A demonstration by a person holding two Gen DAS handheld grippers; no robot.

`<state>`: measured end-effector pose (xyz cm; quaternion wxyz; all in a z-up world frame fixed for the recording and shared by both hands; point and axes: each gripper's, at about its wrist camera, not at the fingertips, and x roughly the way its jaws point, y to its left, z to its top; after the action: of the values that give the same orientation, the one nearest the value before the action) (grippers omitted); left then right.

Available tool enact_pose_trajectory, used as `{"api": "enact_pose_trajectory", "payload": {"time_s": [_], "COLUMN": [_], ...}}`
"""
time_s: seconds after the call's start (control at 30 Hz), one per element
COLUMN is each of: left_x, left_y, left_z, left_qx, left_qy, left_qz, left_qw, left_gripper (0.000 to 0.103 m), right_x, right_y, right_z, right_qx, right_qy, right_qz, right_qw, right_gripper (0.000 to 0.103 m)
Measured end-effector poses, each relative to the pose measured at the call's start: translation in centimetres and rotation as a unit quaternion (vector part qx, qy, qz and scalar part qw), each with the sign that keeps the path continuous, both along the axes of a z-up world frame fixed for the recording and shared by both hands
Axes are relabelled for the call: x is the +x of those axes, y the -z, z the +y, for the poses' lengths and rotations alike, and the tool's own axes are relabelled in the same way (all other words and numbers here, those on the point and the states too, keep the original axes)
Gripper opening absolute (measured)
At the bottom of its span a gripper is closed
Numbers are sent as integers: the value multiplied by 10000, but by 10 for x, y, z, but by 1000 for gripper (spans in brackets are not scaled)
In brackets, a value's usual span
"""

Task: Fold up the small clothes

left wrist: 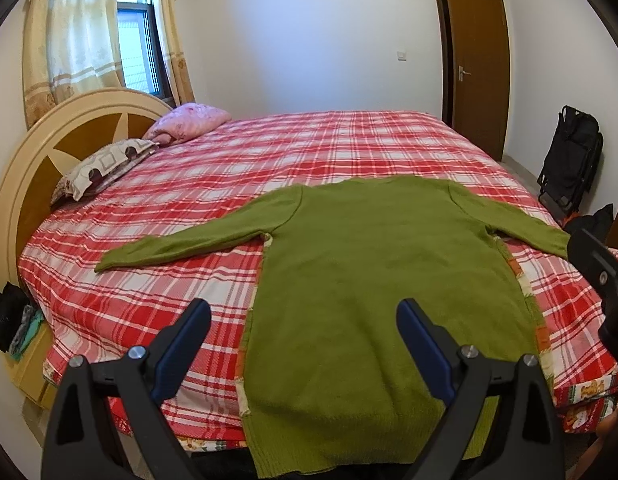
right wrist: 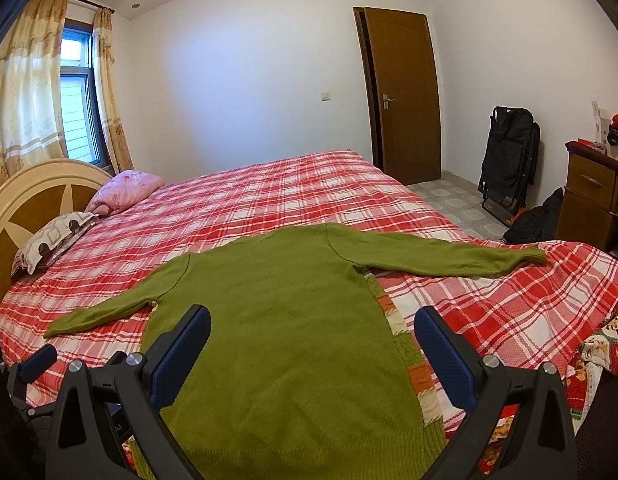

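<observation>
A green long-sleeved sweater [left wrist: 373, 264] lies flat on the red plaid bed [left wrist: 189, 184], both sleeves spread out, hem toward me and hanging over the near edge. It also shows in the right wrist view [right wrist: 277, 320]. My left gripper [left wrist: 303, 312] is open and empty, hovering above the sweater's lower left part. My right gripper [right wrist: 313, 318] is open and empty above the sweater's lower right part. The right gripper's body shows at the right edge of the left wrist view [left wrist: 601, 276].
Two pillows [left wrist: 149, 144] lie by the round headboard [left wrist: 49, 152] at the left. A brown door [right wrist: 405, 96], a folded black chair [right wrist: 509, 160] and a wooden dresser [right wrist: 593, 200] stand at the right. A patterned cloth [right wrist: 393, 320] lies under the sweater.
</observation>
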<state>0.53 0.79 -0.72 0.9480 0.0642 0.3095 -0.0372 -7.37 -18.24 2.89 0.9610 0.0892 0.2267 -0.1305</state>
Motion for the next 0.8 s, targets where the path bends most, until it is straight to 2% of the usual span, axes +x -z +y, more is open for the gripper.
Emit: {"api": "enact_pose_trajectory", "payload": {"time_s": [0.6,0.8], "left_x": [-3,-5], "left_y": [0,-1], "left_z": [-2,-5], "left_qx": [-69,11], "left_qy": [107,195], "left_qz": [-43,-103], "left_qw": [9999,9998], "left_gripper": [96,96], "right_x": [1,3], "right_y": [0,2], "right_z": [2,0], "right_qx": [-93,-68], "right_qy": [94,111], "right_qz": [68,121], "right_qw": [9999,9998], "right_gripper": [102,102]}}
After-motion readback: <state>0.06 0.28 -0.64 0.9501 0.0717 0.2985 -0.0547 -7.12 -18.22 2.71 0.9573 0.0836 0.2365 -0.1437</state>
